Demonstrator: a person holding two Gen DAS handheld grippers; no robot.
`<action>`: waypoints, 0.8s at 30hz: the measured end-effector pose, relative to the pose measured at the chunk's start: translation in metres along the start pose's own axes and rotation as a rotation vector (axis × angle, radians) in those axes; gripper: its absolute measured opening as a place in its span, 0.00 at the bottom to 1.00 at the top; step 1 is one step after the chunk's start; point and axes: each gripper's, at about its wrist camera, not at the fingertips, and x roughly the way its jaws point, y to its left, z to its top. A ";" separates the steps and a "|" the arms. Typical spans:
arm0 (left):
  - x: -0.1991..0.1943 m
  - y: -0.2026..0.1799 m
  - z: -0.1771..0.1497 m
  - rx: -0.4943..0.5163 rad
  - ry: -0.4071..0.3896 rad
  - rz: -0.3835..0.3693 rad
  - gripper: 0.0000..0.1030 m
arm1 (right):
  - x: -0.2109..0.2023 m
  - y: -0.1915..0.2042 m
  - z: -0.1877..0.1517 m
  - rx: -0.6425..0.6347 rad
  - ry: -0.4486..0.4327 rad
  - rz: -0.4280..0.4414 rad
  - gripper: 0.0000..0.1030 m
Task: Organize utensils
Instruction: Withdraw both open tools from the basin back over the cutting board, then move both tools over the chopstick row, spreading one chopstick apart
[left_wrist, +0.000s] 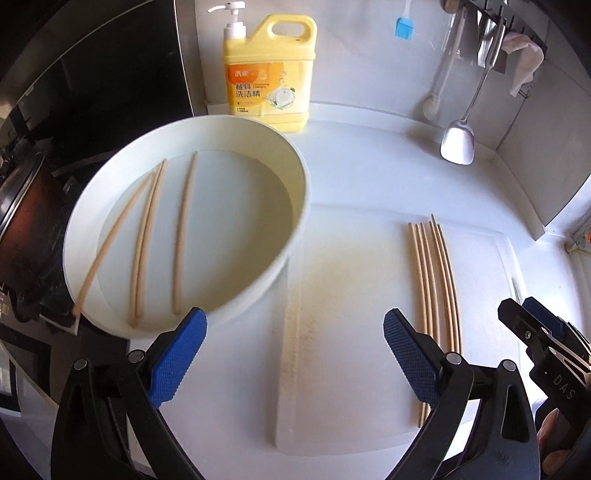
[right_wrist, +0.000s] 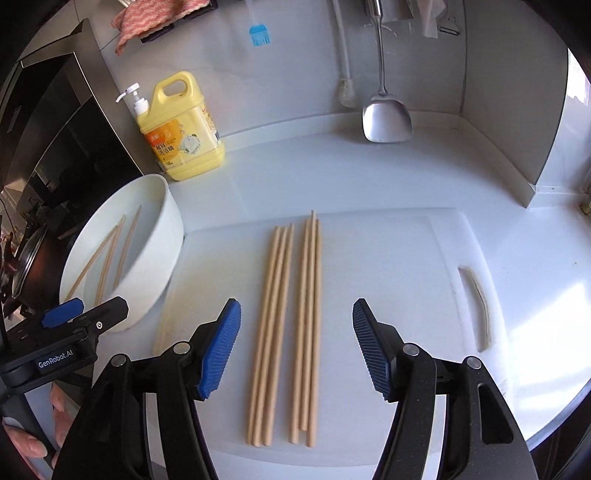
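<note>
- Hovering over the white cutting board (right_wrist: 388, 280), the right gripper (right_wrist: 295, 350) is held with its blue pads spread wide apart and nothing between them.
- Six wooden chopsticks (right_wrist: 291, 332) are seen lying on the board in two groups of three, side by side, running away from the camera; the two groups are parted by a narrow gap.
- The left gripper (left_wrist: 295, 354) is likewise kept released, empty, poised above the board's left half beside the white basin (left_wrist: 291, 236).
- Four more chopsticks (left_wrist: 147, 243) are found inside the basin, in shallow water; one of them is propped with its near end on the rim.
- The basin is set at the board's left edge; whether they touch cannot be told.
- A yellow detergent bottle (right_wrist: 184, 133) with a pump is placed behind the basin, against the wall.
- A steel spatula (right_wrist: 386, 114) and a blue brush (right_wrist: 260, 35) are hung on the back wall.
</note>
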 end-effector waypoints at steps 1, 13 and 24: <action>0.001 -0.009 -0.006 -0.004 -0.001 0.007 0.92 | 0.000 -0.008 -0.004 -0.006 0.003 0.008 0.59; 0.031 -0.039 -0.040 -0.051 0.012 0.061 0.92 | 0.038 -0.037 -0.026 -0.081 0.032 0.034 0.59; 0.053 -0.039 -0.050 -0.043 0.011 0.082 0.92 | 0.059 -0.036 -0.033 -0.052 0.026 0.000 0.59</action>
